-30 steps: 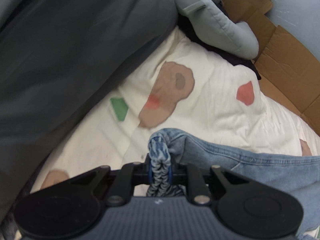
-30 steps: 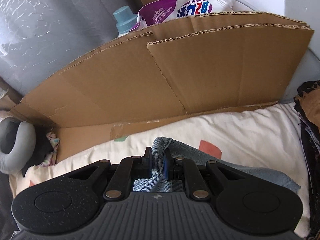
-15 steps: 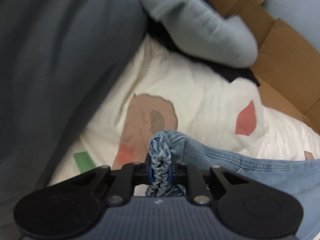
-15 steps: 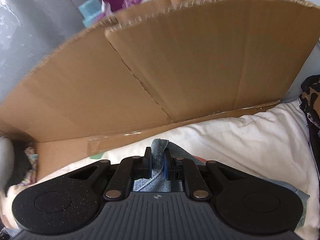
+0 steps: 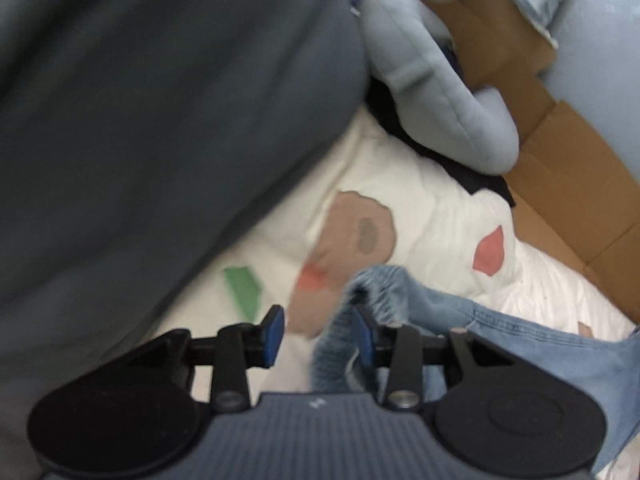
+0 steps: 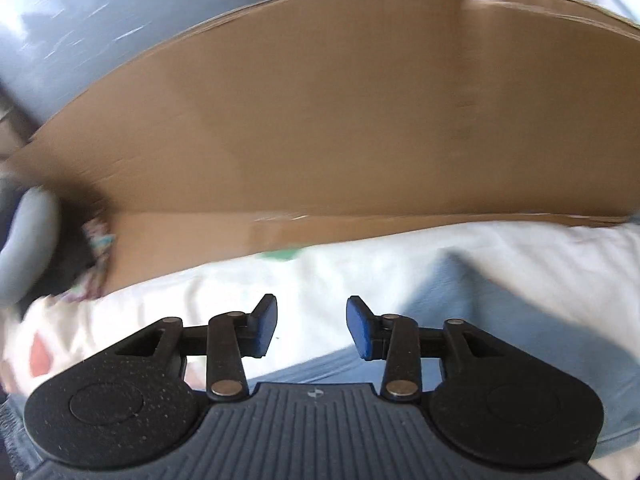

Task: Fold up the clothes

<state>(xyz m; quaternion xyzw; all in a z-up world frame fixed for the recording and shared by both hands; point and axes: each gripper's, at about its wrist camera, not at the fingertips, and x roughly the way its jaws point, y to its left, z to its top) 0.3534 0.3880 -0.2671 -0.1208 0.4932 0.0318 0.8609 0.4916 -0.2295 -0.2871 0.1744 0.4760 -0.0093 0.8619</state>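
Note:
A light blue denim garment (image 5: 520, 332) lies on a white sheet with coloured patches (image 5: 432, 216). Its bunched elastic edge (image 5: 340, 332) hangs loose against the right finger of my left gripper (image 5: 318, 330), which stands open. In the right wrist view my right gripper (image 6: 312, 326) is open too, with nothing between its fingers. The denim (image 6: 500, 300) spreads flat to the right and below it on the sheet (image 6: 224, 292). The picture is blurred by motion.
A dark grey fabric mass (image 5: 140, 140) fills the left of the left wrist view. A pale blue neck pillow (image 5: 432, 80) and dark clothes lie behind. A tall cardboard wall (image 6: 340, 120) stands right behind the sheet's far edge.
Both grippers were shut on the denim edge and have opened, letting it go. The denim has dropped flat on the sheet. Both views have shifted back and left.

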